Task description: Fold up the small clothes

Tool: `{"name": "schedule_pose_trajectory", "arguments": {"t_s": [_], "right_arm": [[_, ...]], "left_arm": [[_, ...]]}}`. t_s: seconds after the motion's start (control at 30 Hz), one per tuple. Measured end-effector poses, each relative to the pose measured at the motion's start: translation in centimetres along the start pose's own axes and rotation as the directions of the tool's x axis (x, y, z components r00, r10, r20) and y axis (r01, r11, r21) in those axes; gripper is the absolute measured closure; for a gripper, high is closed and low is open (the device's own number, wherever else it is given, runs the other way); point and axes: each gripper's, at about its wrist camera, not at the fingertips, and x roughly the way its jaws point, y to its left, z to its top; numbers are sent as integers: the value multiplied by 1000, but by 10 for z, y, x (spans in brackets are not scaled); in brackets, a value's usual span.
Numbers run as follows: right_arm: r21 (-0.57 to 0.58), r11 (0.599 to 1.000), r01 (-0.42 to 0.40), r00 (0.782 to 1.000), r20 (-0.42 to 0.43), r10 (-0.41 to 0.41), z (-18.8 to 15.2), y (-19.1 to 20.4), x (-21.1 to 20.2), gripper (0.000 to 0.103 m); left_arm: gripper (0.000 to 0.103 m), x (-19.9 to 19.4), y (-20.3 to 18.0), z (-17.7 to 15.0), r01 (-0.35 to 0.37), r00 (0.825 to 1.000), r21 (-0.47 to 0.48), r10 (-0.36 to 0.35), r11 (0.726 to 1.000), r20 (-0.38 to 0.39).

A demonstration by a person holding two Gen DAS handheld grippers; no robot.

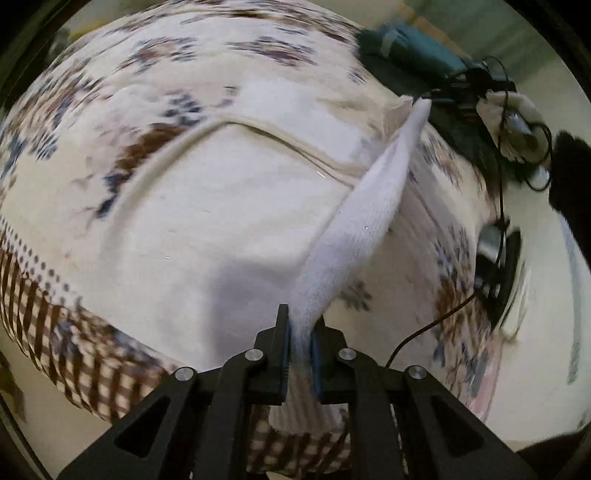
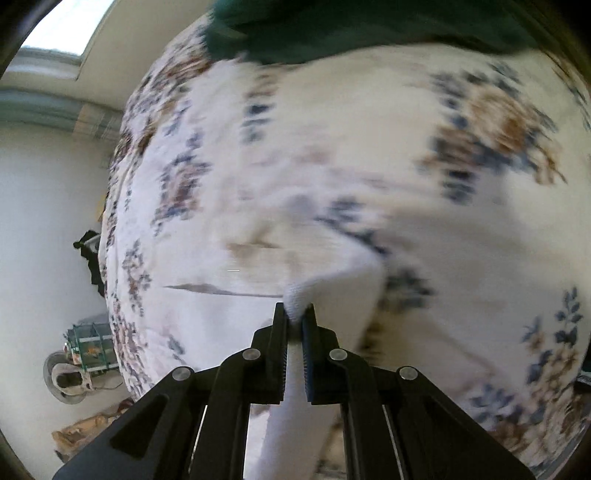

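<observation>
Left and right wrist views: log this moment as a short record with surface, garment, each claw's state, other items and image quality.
surface: floral bedspread, brown checked border at its edge
garment: white sock, lifted off the bedspread, stretched between both claws
left claw: shut on the white sock
right claw: shut on the white sock's other end
other items: dark green cloth at far edge of the bedspread
image quality: motion blur in both views
</observation>
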Motion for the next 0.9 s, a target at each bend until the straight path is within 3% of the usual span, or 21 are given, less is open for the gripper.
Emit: {"name": "schedule_pose_trajectory", "arguments": {"t_s": [0.17,0.33,0.5,0.63,0.77,0.83,0.9], "right_arm": [[-120,988,95,995,-21,-98,0,125,63,96],[-242,946,214,972,-43,-231,-8,215,148,96],[-331,893,304,940,-51,-338,-22,264,222,96],[-357,860,365,911,-55,-409,-30,279,263,96],[-360,840,407,877,-101,-469,-35,280,291,94],[-341,871,353,895,-149,-421,-42,275,287,79],[-323,906,275,920,-186,-345,-57,267,267,56]], "left_arm": [[96,-1,81,23,37,999,-134,-37,990,2],[96,13,159,27,76,996,-252,-84,965,-23],[96,21,199,20,116,989,-314,-139,942,-51],[96,38,227,22,117,984,-356,-155,927,-82],[89,56,251,28,155,962,-426,-234,891,-141],[58,51,261,29,144,961,-447,-233,883,-152],[38,38,266,28,184,958,-447,-262,876,-119]]}}
